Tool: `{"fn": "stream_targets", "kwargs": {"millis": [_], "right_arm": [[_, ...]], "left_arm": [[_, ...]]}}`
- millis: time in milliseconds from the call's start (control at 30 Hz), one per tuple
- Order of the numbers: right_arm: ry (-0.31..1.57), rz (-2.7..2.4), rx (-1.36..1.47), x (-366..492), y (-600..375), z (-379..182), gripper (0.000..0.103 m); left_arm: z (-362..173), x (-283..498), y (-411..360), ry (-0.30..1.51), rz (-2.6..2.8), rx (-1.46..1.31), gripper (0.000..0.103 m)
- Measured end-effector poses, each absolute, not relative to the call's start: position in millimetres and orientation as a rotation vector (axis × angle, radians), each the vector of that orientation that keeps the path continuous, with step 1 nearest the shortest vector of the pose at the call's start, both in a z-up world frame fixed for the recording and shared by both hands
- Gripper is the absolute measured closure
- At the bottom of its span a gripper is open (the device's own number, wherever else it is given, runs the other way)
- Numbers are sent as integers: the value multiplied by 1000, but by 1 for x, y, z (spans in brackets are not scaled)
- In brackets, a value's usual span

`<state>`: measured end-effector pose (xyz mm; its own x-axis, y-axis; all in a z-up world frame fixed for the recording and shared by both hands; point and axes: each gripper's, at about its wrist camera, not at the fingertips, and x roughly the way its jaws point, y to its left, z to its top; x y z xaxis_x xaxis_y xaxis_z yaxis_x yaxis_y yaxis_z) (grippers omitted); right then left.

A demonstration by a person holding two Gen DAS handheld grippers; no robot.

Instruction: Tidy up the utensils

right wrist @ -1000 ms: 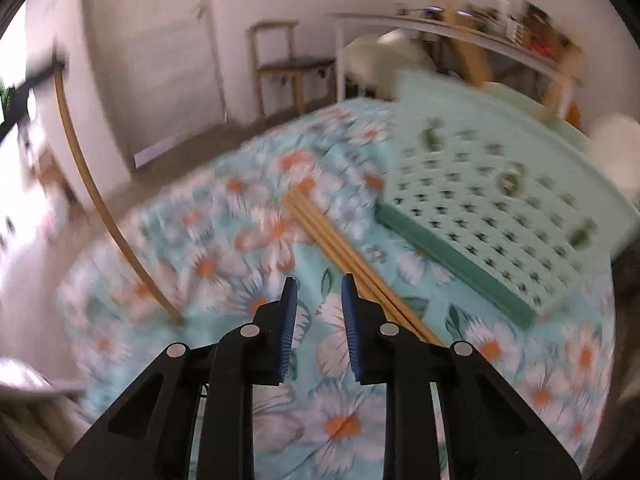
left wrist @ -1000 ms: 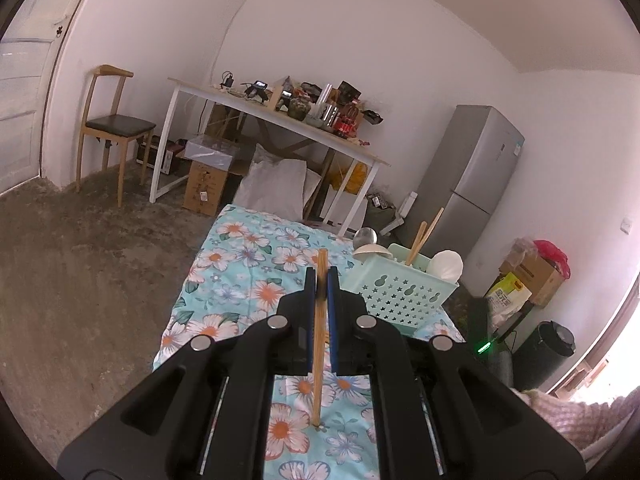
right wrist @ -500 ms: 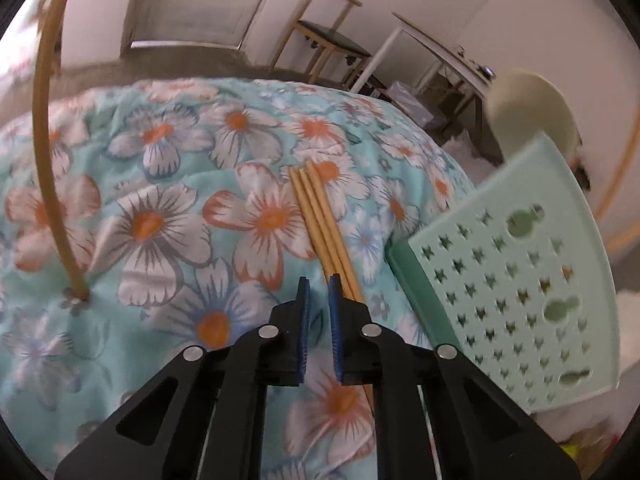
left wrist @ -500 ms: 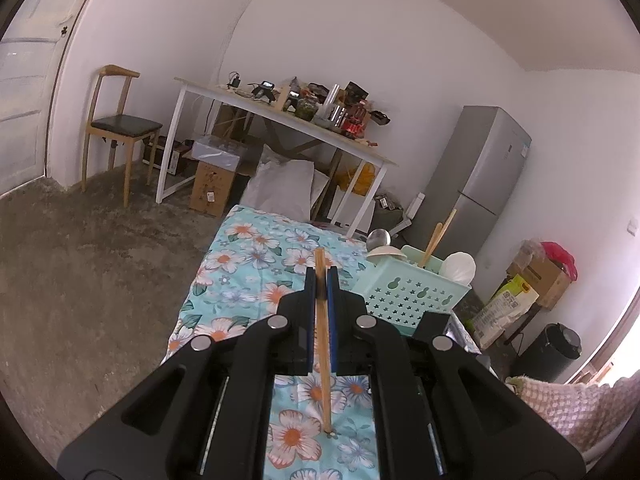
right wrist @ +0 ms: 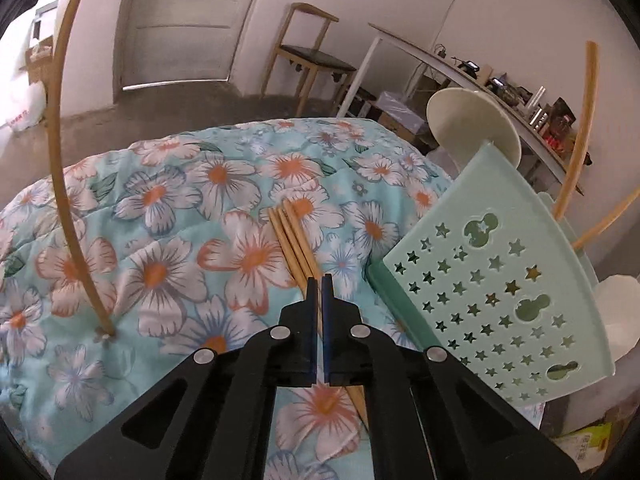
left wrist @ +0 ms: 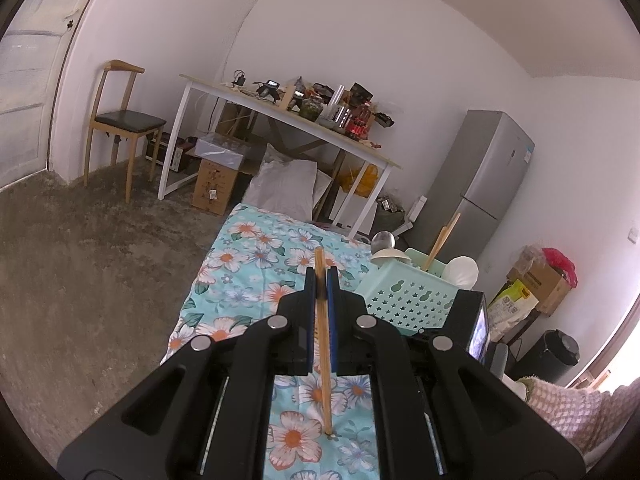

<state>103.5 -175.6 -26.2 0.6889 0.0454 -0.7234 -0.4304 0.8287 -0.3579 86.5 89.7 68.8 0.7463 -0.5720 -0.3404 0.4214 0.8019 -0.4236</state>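
Meanwhile my left gripper (left wrist: 321, 280) stayed clenched on one upright chopstick (left wrist: 322, 344), its lower tip resting on the floral cloth (left wrist: 248, 264) exactly as a second before. My right gripper (right wrist: 321, 286) had changed most: a second earlier its jaws stood apart above the loose chopsticks (right wrist: 294, 240); now they had come together on one of that bundle, which ran from under the fingers toward 11 o'clock across the cloth. The view had also steadied and swung, so the mint basket (right wrist: 492, 296) sat at 3 o'clock instead of the upper right, with a cream ladle (right wrist: 468, 124) and two more chopsticks (right wrist: 580, 128) standing in it. From the right wrist, the held chopstick rose at 9 o'clock.
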Motion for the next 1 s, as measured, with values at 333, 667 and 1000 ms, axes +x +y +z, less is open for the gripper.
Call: {"fn": "stream_targets", "kwargs": {"millis": [333,667,1000], "right_arm": [[837,314,-745,116,-143,-68,95],[840,319,-601,128,-151,-60,101],[705,293,-378,111,-187,0,101]], "left_arm": [[86,78,104,429,-589,-366,99],[96,82,97,409,-573,-356,99],[100,84,86,409,-561,-337,99]]}}
